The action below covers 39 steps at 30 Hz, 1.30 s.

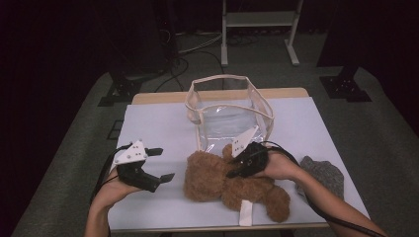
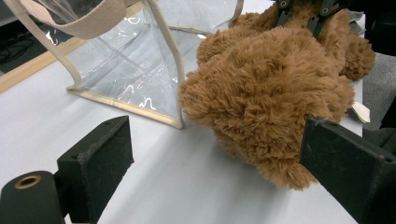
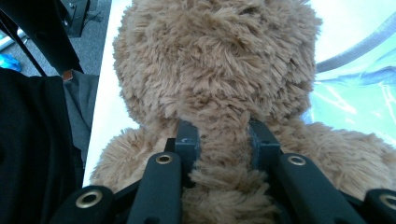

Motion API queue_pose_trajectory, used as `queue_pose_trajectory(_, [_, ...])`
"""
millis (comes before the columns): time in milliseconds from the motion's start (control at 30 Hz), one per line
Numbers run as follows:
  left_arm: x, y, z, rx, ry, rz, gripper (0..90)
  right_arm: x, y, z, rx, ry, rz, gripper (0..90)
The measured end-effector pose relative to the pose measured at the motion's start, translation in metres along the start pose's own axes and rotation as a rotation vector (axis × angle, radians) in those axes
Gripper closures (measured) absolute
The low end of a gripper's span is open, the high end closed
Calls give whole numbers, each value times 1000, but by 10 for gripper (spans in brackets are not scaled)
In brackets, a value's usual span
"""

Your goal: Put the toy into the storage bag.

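Right hand-held gripper (image 1: pixel 236 170) clamped on brown teddy bear (image 1: pixel 232 185); left hand-held gripper (image 1: pixel 164 165) released.

The teddy bear lies on the white desk (image 1: pixel 158 123), just in front of the clear tote bag (image 1: pixel 230 111), head toward the left hand-held gripper. In the right gripper view the jaws pinch the plush below the head. The left jaws stand wide apart just beside the bear's head, nothing between them. A grey cloth (image 1: pixel 323 173) lies right of the bear.
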<state>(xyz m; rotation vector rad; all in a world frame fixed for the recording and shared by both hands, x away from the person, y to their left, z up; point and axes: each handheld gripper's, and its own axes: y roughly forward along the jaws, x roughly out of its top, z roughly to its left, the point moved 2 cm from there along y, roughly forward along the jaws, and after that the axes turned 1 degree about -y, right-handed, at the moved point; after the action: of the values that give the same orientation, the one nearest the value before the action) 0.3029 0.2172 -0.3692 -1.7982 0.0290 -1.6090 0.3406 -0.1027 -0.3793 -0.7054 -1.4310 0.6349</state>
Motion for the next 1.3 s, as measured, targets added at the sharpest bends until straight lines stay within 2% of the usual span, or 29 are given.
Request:
queue_pose_trajectory(200, [-1,0,1,0,0,-1,85,-1,-1,0,-3,16,-16,703])
queue_pose_trajectory(533, [-1,1,0,-5,0,2,86,0,-2,1,11,8,-27,704])
queue_pose_trajectory(900, [-3,0,2,-1,-5,2,86,-1,-6,0,9,20,-54,721])
queue_pose_trajectory(1067, [-3,-1,2,2,-8,-2,86,-1,-11,1,12,30,-74,727])
queue_pose_trajectory(1167, [-3,-1,3,4,-7,-1,86,0,-14,2,15,30,-66,727])
queue_pose_trajectory(1300, [-4,-2,3,5,-13,-1,86,0,-19,3,12,32,-90,728])
